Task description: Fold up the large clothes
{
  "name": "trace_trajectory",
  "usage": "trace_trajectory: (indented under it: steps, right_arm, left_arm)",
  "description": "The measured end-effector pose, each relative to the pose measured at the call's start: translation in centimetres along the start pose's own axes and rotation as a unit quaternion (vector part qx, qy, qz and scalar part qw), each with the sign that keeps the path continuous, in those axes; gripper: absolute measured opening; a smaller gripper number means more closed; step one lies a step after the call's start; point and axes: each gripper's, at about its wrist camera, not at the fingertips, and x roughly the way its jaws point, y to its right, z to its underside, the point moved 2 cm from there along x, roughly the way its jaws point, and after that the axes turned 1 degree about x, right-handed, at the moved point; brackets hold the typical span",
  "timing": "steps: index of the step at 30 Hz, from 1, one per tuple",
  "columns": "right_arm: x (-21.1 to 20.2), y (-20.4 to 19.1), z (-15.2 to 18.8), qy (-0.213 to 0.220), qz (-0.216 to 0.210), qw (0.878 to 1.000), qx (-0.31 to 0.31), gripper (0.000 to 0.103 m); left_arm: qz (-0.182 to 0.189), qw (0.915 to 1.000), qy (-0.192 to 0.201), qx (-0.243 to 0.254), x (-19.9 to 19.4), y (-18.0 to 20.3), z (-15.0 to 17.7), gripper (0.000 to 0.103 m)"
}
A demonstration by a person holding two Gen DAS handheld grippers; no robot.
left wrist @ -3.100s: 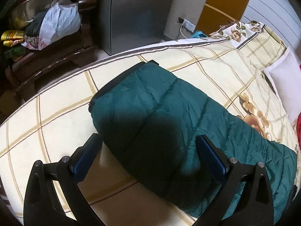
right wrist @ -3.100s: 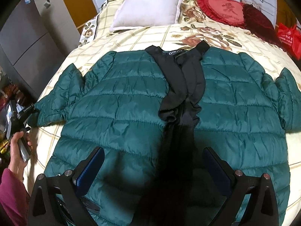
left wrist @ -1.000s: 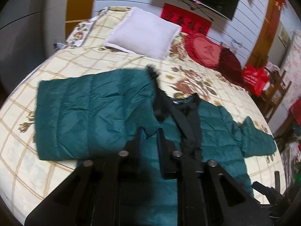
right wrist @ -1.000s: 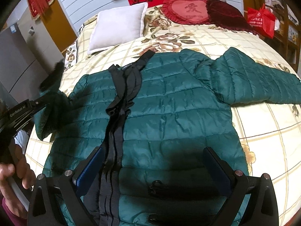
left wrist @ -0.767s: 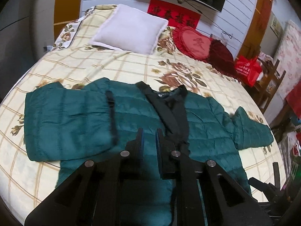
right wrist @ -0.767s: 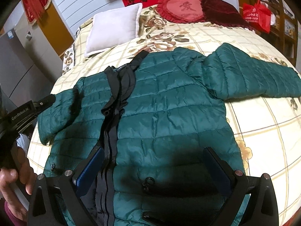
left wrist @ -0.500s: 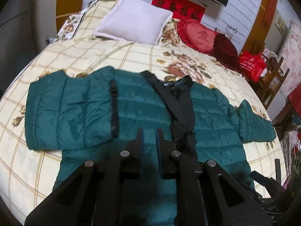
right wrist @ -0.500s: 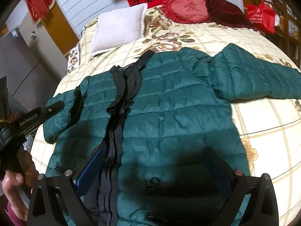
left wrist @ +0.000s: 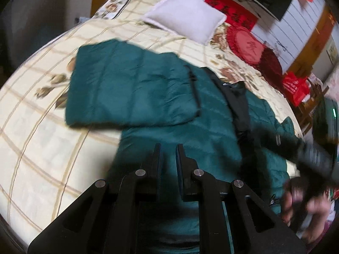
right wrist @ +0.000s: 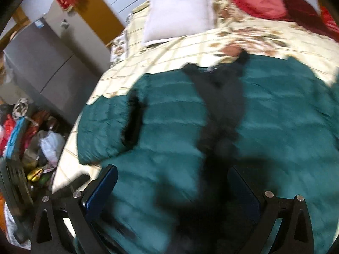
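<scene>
A dark green puffer jacket [left wrist: 207, 139] with a black open front lies flat on the bed [left wrist: 42, 127]. Its left sleeve [left wrist: 131, 91] is folded in across the chest, black cuff toward the middle. My left gripper [left wrist: 168, 148] is shut and empty above the jacket's lower left part. My right gripper [right wrist: 173, 180] is open and empty, low over the jacket [right wrist: 180, 137] near the black front opening [right wrist: 220, 114]. The folded sleeve shows at left in the right wrist view [right wrist: 106, 127]. The right gripper's body and hand show blurred in the left wrist view [left wrist: 307, 169].
A white pillow [left wrist: 186, 12] and red cushions [left wrist: 247, 44] lie at the head of the bed. A grey cabinet [right wrist: 42, 63] and a pile of bags and clothes [right wrist: 27, 137] stand left of the bed. A red bag [left wrist: 296, 86] sits at the right.
The left gripper let go of the sleeve, now laid across the chest, and has swung left. The right gripper has moved fast to the left and lower over the jacket's front.
</scene>
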Motion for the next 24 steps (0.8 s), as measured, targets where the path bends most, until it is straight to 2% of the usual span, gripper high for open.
trace_trajectory:
  steps: [2, 6, 11, 13, 14, 15, 18, 22, 24]
  right_arm:
    - [2.3, -1.5, -1.3, -0.01, -0.023, 1.0, -0.011, 0.103]
    - [6.4, -3.9, -2.9, -0.037, -0.05, 0.998, -0.027, 0.103]
    - [10.9, -5.7, -3.7, -0.061, -0.064, 0.996, -0.031, 0.102]
    - [11.8, -6.1, -3.7, -0.063, -0.067, 0.995, -0.037, 0.083]
    - [12.1, -6.2, -3.8, -0.064, -0.069, 0.995, -0.035, 0.051]
    - [12.5, -6.1, -3.8, -0.069, -0.074, 0.995, -0.024, 0.034]
    - [11.3, -5.8, -3.7, -0.049, -0.091, 0.995, -0.014, 0.021]
    - [7.6, -5.3, -4.0, -0.006, -0.102, 0.995, -0.017, 0.014]
    - [5.4, -5.2, -4.4, 0.02, -0.101, 0.994, -0.023, 0.012]
  left_arm:
    - [0.013, 0.9998, -0.004, -0.011, 0.2, -0.8, 0.4, 0.012]
    - [0.064, 0.9967, -0.026, -0.042, 0.8, -2.0, 1.1, 0.012]
    - [0.081, 0.9953, -0.018, -0.051, 0.0, -2.6, 1.4, 0.012]
    - [0.09, 0.9943, -0.014, -0.056, -0.4, -2.9, 1.5, 0.012]
    - [0.095, 0.9936, -0.013, -0.059, -0.5, -3.0, 1.5, 0.012]
    - [0.099, 0.993, -0.012, -0.062, -0.6, -3.2, 1.5, 0.012]
    - [0.099, 0.993, -0.012, -0.065, -0.9, -3.5, 1.5, 0.012]
    - [0.124, 0.9889, -0.013, -0.08, -1.0, -3.7, 1.7, 0.013]
    - [0.137, 0.9864, -0.013, -0.089, -1.4, -3.6, 1.8, 0.018]
